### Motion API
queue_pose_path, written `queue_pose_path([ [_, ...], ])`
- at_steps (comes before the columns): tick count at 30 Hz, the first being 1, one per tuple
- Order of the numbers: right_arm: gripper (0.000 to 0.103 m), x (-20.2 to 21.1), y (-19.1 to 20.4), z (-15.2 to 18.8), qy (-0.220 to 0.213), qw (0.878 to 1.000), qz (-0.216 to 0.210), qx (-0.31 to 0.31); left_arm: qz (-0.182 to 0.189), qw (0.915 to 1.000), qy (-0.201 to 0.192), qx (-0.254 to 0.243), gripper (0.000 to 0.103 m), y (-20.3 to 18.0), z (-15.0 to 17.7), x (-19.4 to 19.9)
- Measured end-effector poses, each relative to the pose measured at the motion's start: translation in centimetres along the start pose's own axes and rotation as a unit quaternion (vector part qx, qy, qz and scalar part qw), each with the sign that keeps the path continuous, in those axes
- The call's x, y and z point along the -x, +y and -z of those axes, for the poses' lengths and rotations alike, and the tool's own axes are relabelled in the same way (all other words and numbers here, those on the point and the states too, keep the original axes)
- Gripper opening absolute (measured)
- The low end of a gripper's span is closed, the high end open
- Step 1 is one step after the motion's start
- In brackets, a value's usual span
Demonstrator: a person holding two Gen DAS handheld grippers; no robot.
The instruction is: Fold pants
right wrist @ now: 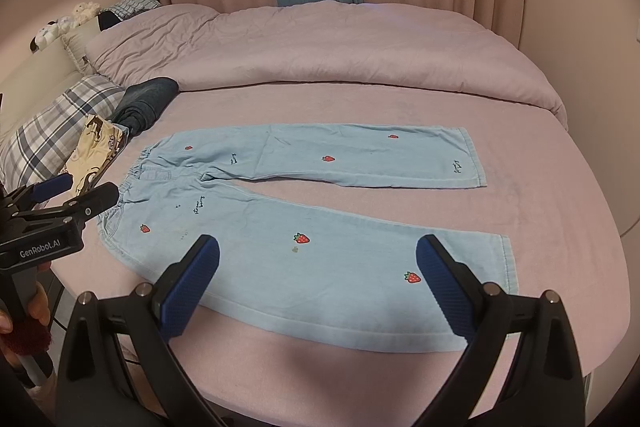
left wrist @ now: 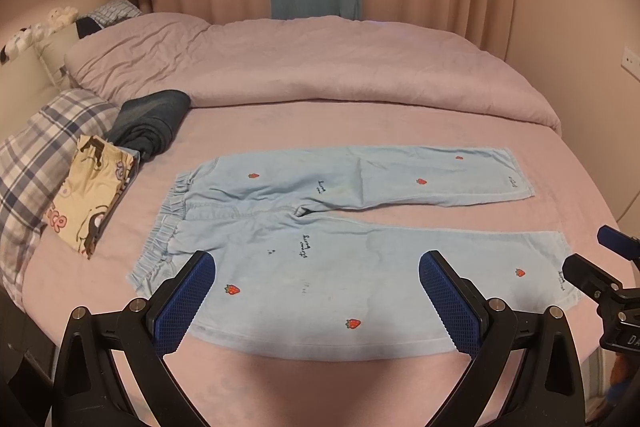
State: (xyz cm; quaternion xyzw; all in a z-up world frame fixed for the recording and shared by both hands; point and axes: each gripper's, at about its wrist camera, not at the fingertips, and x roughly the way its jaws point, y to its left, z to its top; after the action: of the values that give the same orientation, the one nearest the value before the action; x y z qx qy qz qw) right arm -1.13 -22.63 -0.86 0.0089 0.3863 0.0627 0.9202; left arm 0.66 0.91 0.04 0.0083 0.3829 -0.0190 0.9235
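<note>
Light blue pants lie flat and unfolded on a pink bed, both grippers wide open above them.

At nine o'clock a plaid pillow leans by a cream patterned cloth, with dark folded clothes at ten o'clock; the pants spread from their gathered waistband at nine to two separate leg hems at three, strawberries dotted across; the left gripper hovers over the near leg at six o'clock, fingers spread far apart, holding nothing; the right gripper hangs likewise over the near leg, equally wide, empty; a rumpled duvet fills twelve o'clock.
</note>
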Motion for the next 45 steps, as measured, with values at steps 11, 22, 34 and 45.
queue_pose_path([
  [11, 0.099, -0.14, 0.14, 0.03, 0.000, 1.000, -0.001, 0.001, 0.001, 1.0000, 0.001, 0.003, 0.101, 0.02, -0.14, -0.11],
  [22, 0.099, -0.16, 0.15, 0.00, 0.001, 1.000, 0.000, 0.000, 0.002, 1.0000, 0.002, 0.003, 0.101, 0.11, -0.22, -0.14],
  [34, 0.099, -0.38, 0.18, 0.15, 0.001, 1.000, -0.001, -0.001, 0.006, 1.0000, 0.002, 0.002, 0.101, 0.10, -0.11, -0.28],
  [45, 0.099, -0.44, 0.22, 0.22, 0.001, 1.000, -0.001, -0.001, 0.006, 1.0000, 0.004, 0.001, 0.101, -0.02, -0.02, -0.41],
])
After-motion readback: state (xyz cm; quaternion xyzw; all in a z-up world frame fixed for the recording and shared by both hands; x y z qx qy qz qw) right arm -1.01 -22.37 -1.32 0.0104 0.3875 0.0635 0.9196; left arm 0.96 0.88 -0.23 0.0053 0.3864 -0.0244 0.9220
